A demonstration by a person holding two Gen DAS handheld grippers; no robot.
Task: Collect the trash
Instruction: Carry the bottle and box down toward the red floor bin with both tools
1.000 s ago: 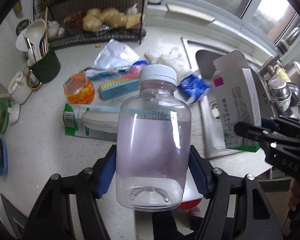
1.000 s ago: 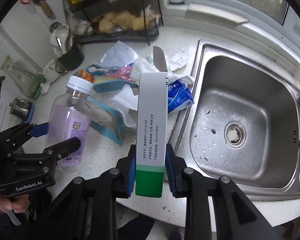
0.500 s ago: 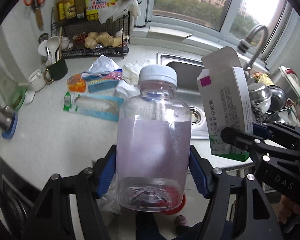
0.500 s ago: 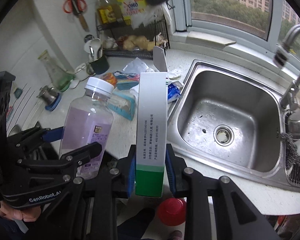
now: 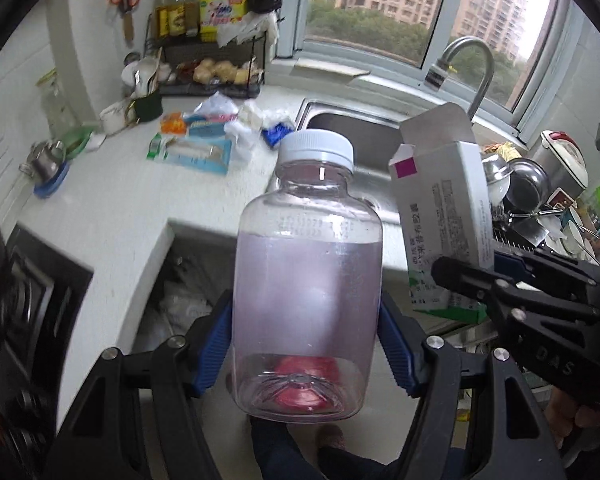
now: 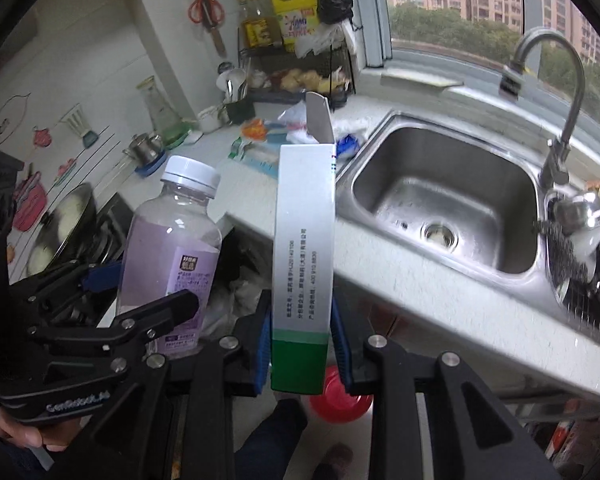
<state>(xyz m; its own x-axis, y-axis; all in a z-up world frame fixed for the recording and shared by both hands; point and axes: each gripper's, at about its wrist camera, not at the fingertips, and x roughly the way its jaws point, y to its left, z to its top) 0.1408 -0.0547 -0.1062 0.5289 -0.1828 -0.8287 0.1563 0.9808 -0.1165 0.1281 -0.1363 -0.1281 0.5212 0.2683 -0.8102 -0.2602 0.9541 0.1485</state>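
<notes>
My left gripper (image 5: 306,350) is shut on a clear plastic bottle (image 5: 306,280) with a white cap and a purple label, held upright off the counter's front edge. The same bottle (image 6: 172,248) and the left gripper (image 6: 140,300) show at the left of the right wrist view. My right gripper (image 6: 302,338) is shut on a tall white carton with a green base (image 6: 303,248), its top flap open. That carton (image 5: 446,216) appears at the right of the left wrist view. More trash (image 5: 204,140) lies on the white counter near the sink: wrappers, tissues, a blue packet.
A steel sink (image 6: 452,208) with a curved tap (image 6: 556,92) lies right of the counter (image 5: 112,208). A wire rack (image 5: 212,60) with bottles stands at the back. A stove (image 5: 24,300) with a pan (image 6: 64,228) sits left. Below the counter is a dark opening with white bags (image 5: 184,304) and a red bucket (image 6: 338,396) on the floor.
Both grippers have pulled back and up from the counter, keeping the bottle and the carton. The counter trash now looks small and far; the window, tap and floor have come into view.
</notes>
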